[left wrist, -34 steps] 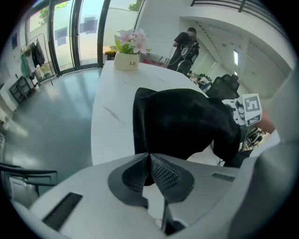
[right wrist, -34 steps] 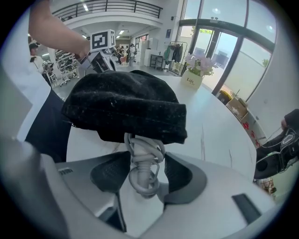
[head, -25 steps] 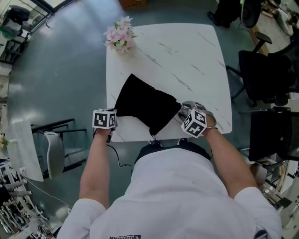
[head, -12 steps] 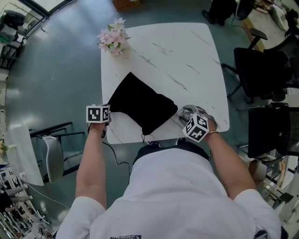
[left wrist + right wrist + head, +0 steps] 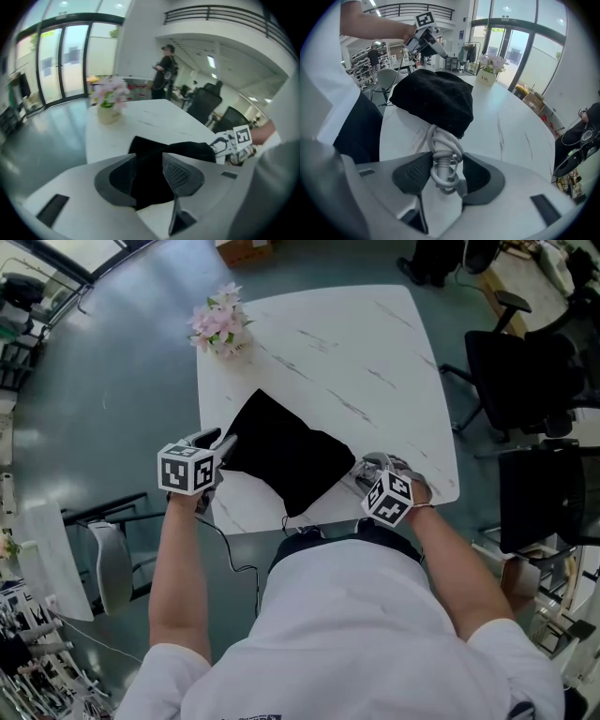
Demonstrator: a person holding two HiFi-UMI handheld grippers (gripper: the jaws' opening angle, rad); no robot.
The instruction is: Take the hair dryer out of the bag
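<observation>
A black cloth bag lies on the near half of the white marble table. At its near right end a white cord-wrapped hair dryer handle sticks out of the bag. My right gripper is shut on that handle, at the table's near right edge. My left gripper hovers over the bag's left corner. Its jaws have just been opening and are now open, with the bag lying below them, untouched. The dryer's body is hidden inside the bag.
A pot of pink flowers stands at the table's far left corner. Black office chairs stand to the right of the table, and a grey chair to the left. A person stands far off.
My left gripper has lifted from the table's near left edge to above the bag's left corner, and its jaws have opened. The right gripper stays put on the handle.
</observation>
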